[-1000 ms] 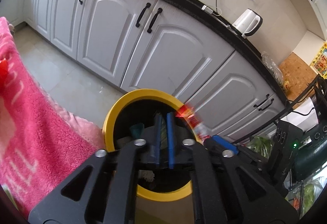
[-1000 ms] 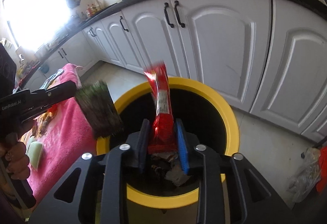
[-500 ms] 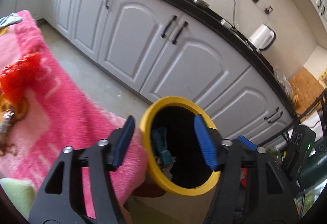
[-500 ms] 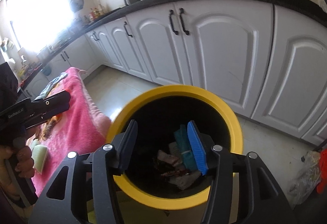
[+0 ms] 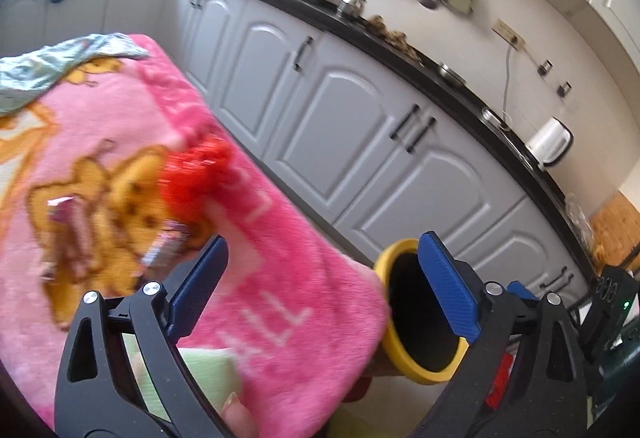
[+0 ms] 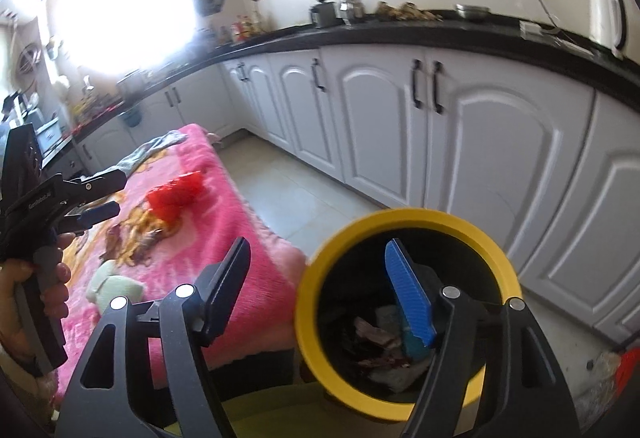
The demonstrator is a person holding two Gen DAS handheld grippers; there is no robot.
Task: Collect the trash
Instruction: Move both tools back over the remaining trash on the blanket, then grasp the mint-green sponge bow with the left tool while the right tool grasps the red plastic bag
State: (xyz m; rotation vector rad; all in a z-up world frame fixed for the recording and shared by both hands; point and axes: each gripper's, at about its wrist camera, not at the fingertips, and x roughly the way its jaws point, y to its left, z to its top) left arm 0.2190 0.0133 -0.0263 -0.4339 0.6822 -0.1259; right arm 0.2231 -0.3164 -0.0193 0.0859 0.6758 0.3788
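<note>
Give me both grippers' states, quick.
Left gripper: open, holding nothing.
Right gripper: open, holding nothing.

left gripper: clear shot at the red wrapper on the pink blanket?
Probably yes. The left gripper is open and empty, the red wrapper lies exposed on the pink blanket ahead of its fingers, nothing between them.

Bin [image 6: 408, 218] right of blanket [image 6: 240, 222], wrappers [image 6: 376, 338] inside, cabinets [image 6: 500, 158] behind
</note>
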